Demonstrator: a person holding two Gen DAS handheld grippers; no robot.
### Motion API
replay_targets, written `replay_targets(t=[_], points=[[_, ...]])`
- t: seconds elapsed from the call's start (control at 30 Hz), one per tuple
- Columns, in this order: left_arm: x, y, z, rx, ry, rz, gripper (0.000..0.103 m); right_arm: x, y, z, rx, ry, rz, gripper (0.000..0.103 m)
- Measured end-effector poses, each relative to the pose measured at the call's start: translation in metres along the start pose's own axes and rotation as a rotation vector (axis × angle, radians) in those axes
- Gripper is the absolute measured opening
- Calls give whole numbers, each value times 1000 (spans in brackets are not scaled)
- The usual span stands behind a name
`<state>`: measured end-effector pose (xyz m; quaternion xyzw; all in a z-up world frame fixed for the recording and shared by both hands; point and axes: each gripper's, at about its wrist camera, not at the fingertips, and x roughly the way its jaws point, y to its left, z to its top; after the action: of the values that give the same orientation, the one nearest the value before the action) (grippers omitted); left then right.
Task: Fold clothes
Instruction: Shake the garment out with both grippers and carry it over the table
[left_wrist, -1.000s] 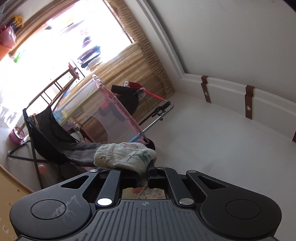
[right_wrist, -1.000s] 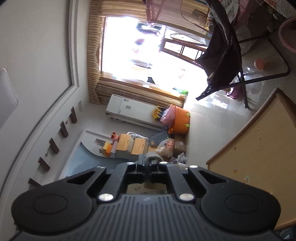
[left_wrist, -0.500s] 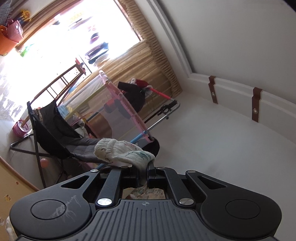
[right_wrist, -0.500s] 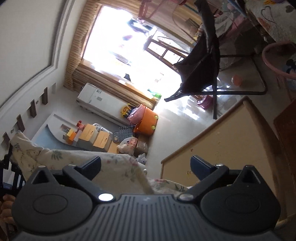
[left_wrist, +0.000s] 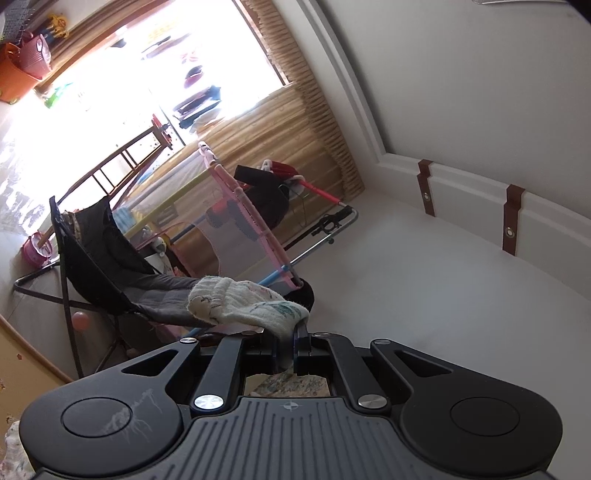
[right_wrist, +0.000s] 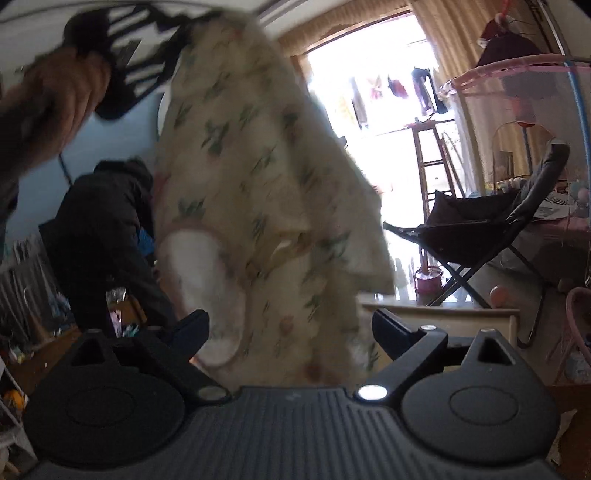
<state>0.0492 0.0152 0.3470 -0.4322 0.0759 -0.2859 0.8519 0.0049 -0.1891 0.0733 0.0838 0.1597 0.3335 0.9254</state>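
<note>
A cream garment with a small floral print (right_wrist: 251, 166) hangs in the air, blurred in the right wrist view. Its top edge is pinched in my left gripper (left_wrist: 286, 334), which is shut on a bunched fold of the cloth (left_wrist: 240, 302). That same gripper (right_wrist: 129, 74) shows blurred at the upper left of the right wrist view, held by a hand (right_wrist: 55, 107). My right gripper (right_wrist: 291, 325) stands wide with its jaws closing. The lower part of the garment hangs between its fingers, and the pads do not press on it.
A black folding chair (left_wrist: 110, 266) and a pink mesh playpen (left_wrist: 240, 229) stand by the bright window. A light wooden board edge (right_wrist: 443, 314) runs behind the garment. A dark jacket (right_wrist: 103, 229) hangs at the left.
My right gripper went from shut to wide open, rolled so the room stands upright, and swung over to the hanging garment. My left gripper stayed shut on the cloth and drifted a little.
</note>
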Motion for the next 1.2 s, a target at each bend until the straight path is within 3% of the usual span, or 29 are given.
replay_targets(t=[0.13, 0.33, 0.4, 0.47, 0.57, 0.73, 0.93, 1.2], points=[[-5, -14, 0, 1, -24, -14, 6, 14, 27, -18, 26, 34, 28, 91], [-13, -27, -1, -34, -53, -22, 6, 32, 52, -22, -35, 41, -87, 88], [-18, -29, -1, -49, -76, -22, 6, 39, 57, -20, -39, 31, -134, 67], [-24, -32, 1, -38, -109, 2, 6, 50, 57, -19, -12, 67, -161, 4], [-34, -29, 7, -29, -146, 51, 6, 48, 41, -17, 112, 54, -194, 4], [-68, 3, 25, -57, -252, 178, 6, -4, 5, 10, 216, -76, -211, 3], [-95, 56, 25, -165, -285, 311, 6, -50, -63, 58, 247, -204, -201, 3], [-135, 117, -3, -305, -277, 443, 6, -63, -88, 106, 161, -281, -201, 3]])
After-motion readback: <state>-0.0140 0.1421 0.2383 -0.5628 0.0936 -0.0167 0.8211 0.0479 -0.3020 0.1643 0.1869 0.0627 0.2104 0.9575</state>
